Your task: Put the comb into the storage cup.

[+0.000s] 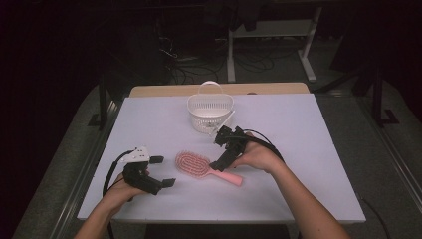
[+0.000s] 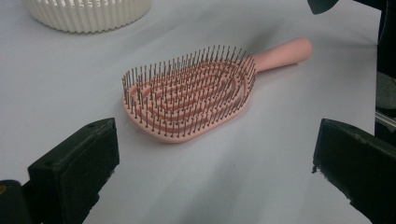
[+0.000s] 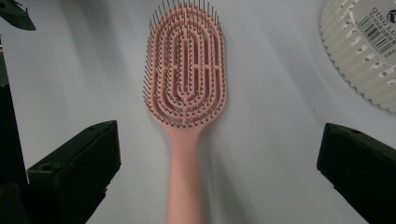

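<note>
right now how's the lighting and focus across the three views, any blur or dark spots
High view: the table is evenly lit, the room behind nearly black, detail soft. Left gripper view: the brush is sharp, with a faint shadow; the basket is slightly soft. Right gripper view: bristles crisp, soft shadows beside the handle, the basket's barcode label readable.

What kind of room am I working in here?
Probably a lab or recording workspace, not a home: a white-covered table in a dark room, loose cables on the floor behind it, and desk legs beyond. On the table lie just a brush and a basket.
</note>
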`<action>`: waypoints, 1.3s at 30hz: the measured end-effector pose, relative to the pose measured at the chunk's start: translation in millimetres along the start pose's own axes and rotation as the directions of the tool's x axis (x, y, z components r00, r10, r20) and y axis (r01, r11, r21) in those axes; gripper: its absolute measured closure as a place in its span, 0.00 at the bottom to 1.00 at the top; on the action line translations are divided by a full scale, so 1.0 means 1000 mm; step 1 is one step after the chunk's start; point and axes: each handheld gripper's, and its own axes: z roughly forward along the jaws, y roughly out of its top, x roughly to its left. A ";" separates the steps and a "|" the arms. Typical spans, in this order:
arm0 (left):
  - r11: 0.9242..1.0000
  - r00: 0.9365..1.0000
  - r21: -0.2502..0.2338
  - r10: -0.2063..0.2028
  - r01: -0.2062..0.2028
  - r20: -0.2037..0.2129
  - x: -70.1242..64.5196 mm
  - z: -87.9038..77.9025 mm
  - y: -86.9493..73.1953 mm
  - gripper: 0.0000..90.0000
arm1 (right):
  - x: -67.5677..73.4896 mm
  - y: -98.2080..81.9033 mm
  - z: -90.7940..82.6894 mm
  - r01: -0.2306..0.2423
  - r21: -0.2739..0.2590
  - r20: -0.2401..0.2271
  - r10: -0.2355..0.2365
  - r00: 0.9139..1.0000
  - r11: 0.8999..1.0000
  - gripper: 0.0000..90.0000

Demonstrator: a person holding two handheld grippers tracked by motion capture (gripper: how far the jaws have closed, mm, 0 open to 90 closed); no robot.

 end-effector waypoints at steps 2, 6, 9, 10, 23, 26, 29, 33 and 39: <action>1.000 1.000 0.000 0.002 -0.002 0.000 0.000 0.000 0.000 0.00 | 0.001 0.001 0.001 0.001 0.007 -0.002 -0.001 1.000 1.000 0.00; 1.000 1.000 0.003 0.004 -0.004 0.000 0.000 0.000 0.000 0.00 | 0.002 0.002 0.003 0.008 0.022 -0.001 -0.008 1.000 1.000 0.00; 1.000 1.000 0.002 0.005 -0.005 -0.002 0.000 0.000 0.000 0.00 | 0.003 0.004 0.005 0.017 0.034 0.001 -0.017 1.000 0.999 0.00; 1.000 1.000 0.002 0.005 -0.005 -0.002 0.000 0.000 0.000 0.00 | 0.004 0.004 0.006 0.019 0.038 0.002 -0.019 1.000 0.999 0.00; 1.000 1.000 0.001 0.004 -0.004 -0.002 0.000 -0.001 0.000 0.00 | 0.007 0.005 0.020 0.034 0.106 -0.001 -0.034 0.999 0.994 0.00; 1.000 1.000 0.001 0.003 -0.003 -0.002 0.000 -0.001 0.000 0.00 | 0.008 0.005 0.022 0.037 0.122 0.002 -0.037 0.999 0.992 0.00; 1.000 1.000 0.001 0.004 -0.004 -0.002 0.000 -0.001 0.000 0.00 | 0.009 0.005 0.025 0.038 0.139 0.002 -0.038 0.999 0.990 0.00; 1.000 1.000 0.000 0.005 -0.005 -0.002 0.000 -0.001 0.000 0.00 | 0.009 0.005 0.027 0.043 0.151 0.003 -0.044 0.999 0.988 0.00; 1.000 1.000 -0.001 0.005 -0.005 -0.002 0.000 -0.001 0.000 0.00 | 0.010 0.004 0.032 0.049 0.170 0.001 -0.050 0.999 0.984 0.01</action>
